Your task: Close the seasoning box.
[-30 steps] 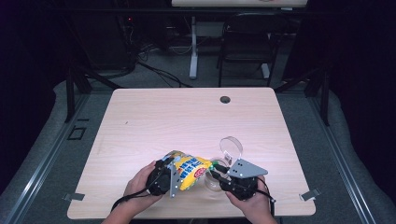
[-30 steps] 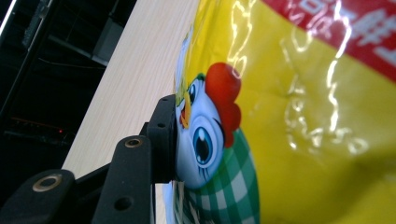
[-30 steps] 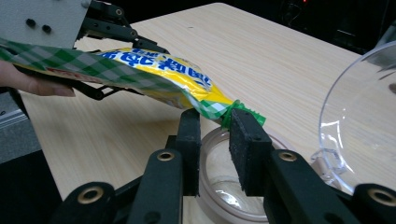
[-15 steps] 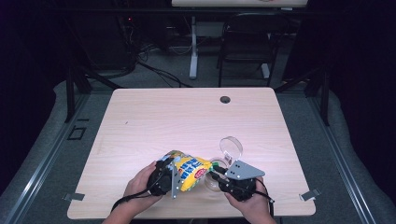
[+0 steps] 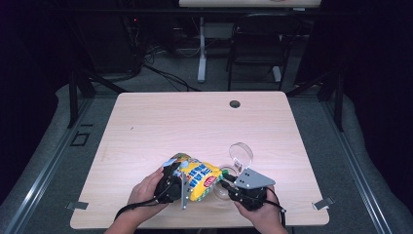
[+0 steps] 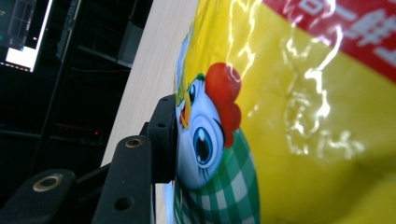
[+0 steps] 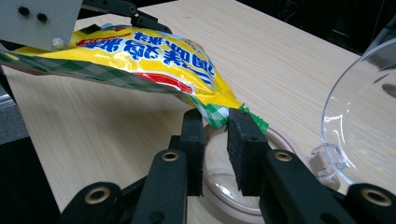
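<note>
Nothing has shifted: left gripper (image 5: 181, 181) and right gripper (image 7: 215, 122) each pinch an end of the snack bag (image 5: 198, 176), held level between them.

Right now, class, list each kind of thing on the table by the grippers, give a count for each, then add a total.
Yellow snack bag: 1
Round container with a clear hinged lid: 1
Total: 2

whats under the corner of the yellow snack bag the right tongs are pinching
A round beige container with its clear hinged lid open sits below the yellow snack bag; the right tongs cover its inside.
</note>
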A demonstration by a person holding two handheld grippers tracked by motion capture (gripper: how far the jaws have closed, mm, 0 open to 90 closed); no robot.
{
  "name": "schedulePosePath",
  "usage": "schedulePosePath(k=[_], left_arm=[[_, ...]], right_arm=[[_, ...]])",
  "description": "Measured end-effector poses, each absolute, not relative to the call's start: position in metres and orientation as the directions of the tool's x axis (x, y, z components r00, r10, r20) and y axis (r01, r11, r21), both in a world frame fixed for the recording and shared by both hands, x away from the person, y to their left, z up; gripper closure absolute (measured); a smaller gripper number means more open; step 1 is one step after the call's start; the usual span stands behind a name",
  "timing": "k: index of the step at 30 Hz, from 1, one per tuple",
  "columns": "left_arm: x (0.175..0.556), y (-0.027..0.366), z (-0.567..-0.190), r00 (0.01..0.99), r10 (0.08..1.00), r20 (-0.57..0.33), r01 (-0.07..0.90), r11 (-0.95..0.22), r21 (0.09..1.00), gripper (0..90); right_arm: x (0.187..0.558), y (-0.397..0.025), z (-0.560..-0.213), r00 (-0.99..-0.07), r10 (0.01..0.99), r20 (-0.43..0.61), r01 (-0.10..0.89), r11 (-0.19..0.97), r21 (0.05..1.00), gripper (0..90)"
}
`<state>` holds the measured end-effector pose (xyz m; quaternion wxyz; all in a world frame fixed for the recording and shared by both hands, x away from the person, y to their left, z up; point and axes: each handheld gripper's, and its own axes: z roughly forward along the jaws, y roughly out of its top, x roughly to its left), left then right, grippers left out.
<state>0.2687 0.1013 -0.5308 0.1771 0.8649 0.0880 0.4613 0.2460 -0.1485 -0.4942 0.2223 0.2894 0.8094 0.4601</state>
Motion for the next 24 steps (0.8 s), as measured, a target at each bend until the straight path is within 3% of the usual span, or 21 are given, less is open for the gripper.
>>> schedulePosePath(k=[24], left_arm=[[0.2664,0.0956,-0.5232,0.481,0.224,0.848,-0.045,-0.959,0.279,58.0]], right_arm=[[0.2442,-0.1487,-0.4958,-0.731,0.672,-0.120,0.256,0.432,0.865,79.7]])
